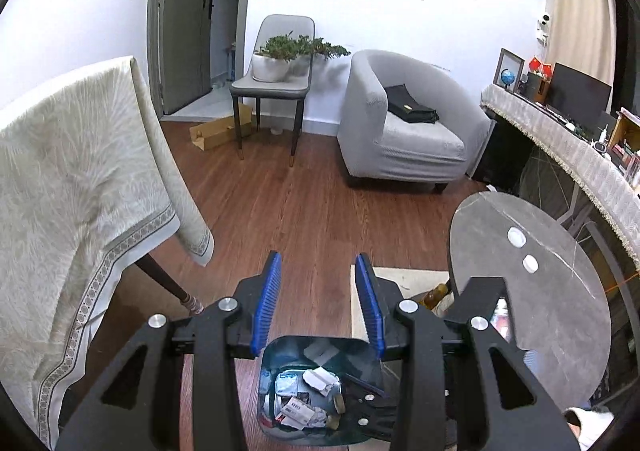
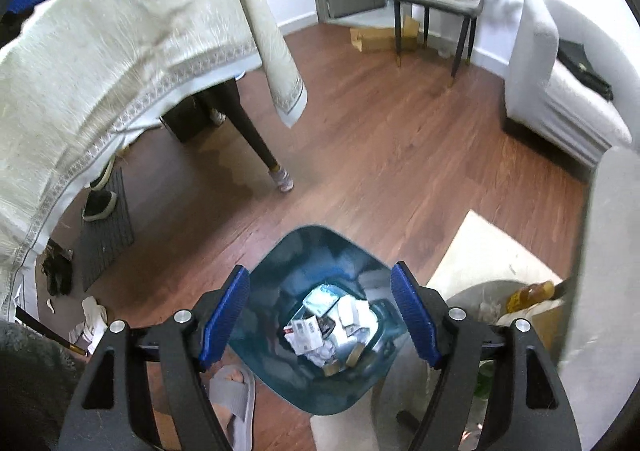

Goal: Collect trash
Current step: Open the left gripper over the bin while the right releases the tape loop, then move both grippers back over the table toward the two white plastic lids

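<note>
Both grippers over the bin. My left gripper (image 1: 318, 301) is spread, nothing between the blue pads. My right gripper (image 2: 320, 317) is spread wider, also empty.

One blue trash bin (image 2: 320, 247) on the wood floor (image 2: 380, 155), directly below both grippers, open top. Trash pile (image 2: 330, 325) sits at the bottom: crumpled white paper, a barcode-printed wrapper, a few foil or plastic packets. Too jumbled for an exact count, roughly eight or more pieces.

Around it:
- 1 round grey side table (image 1: 560, 291) just right of the bin, with 2 small white round items (image 1: 516, 237) on top.
- 1 amber bottle (image 2: 532, 293) by that table's base.
- 1 clothed table (image 1: 72, 171) to the left.
- 1 grey armchair (image 1: 404, 131), with 1 black bag (image 1: 412, 105) on the seat.
- 1 dining chair (image 1: 276, 87) carrying 1 potted plant (image 1: 288, 51).
- 1 cardboard box (image 1: 218, 131) under that chair.
- 1 grey slipper (image 2: 236, 399) beside the bin.
</note>
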